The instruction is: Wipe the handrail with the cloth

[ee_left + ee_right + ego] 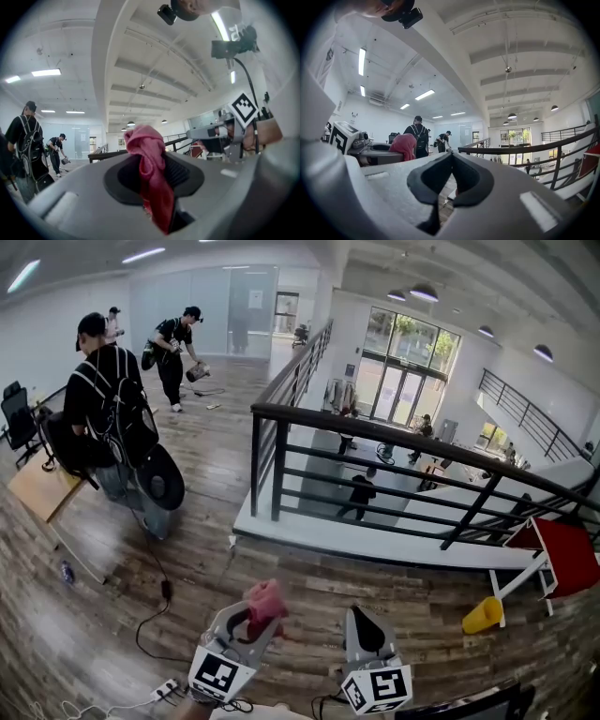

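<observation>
Left gripper [246, 626]: jaws clamped on the cloth [265, 600], pink, bunched above the tips, ready as a wiping pad.
Right gripper [364, 629]: jaws pressed together, nothing between, held idle alongside.
Handrail [403, 435]: dark top rail across mid-frame, well apart from the cloth, not yet touched.
Stage: probably approach, wiping not begun.

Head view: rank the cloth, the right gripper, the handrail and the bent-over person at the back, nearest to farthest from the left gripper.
1. Cloth, pinched in the jaws of the left gripper.
2. Right gripper, just beside it on the right, shut and empty.
3. Handrail, ahead, not yet reached.
4. Bent-over person, far back on the left.
</observation>
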`<state>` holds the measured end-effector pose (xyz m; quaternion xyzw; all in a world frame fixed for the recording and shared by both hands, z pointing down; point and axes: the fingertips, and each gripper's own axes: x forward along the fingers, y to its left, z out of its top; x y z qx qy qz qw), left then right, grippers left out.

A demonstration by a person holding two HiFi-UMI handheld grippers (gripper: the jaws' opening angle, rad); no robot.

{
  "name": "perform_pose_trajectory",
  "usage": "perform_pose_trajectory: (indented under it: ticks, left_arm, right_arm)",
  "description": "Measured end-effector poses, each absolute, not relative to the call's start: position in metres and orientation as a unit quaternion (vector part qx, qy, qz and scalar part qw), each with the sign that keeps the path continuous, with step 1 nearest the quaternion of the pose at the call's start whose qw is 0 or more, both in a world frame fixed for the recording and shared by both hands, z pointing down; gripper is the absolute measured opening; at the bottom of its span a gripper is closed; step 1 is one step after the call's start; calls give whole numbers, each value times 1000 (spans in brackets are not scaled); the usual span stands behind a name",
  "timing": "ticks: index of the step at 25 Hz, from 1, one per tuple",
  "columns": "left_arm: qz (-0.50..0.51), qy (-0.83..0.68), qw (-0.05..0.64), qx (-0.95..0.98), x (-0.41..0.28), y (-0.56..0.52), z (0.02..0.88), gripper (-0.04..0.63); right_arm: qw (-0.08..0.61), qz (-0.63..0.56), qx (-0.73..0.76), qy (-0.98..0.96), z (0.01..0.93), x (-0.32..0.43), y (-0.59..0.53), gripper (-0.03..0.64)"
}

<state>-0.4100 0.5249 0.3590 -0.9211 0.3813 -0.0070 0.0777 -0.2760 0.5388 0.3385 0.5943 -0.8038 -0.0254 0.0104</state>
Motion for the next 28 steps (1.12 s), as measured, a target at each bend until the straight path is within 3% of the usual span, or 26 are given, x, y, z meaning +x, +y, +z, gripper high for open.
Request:
perform_pose_trajectory:
  ticks: [28]
  left_arm:
    - [-18,447,61,-892,-383,544,367,124]
  right_arm:
    - [-3,2,568,-823,353,-236,547,2]
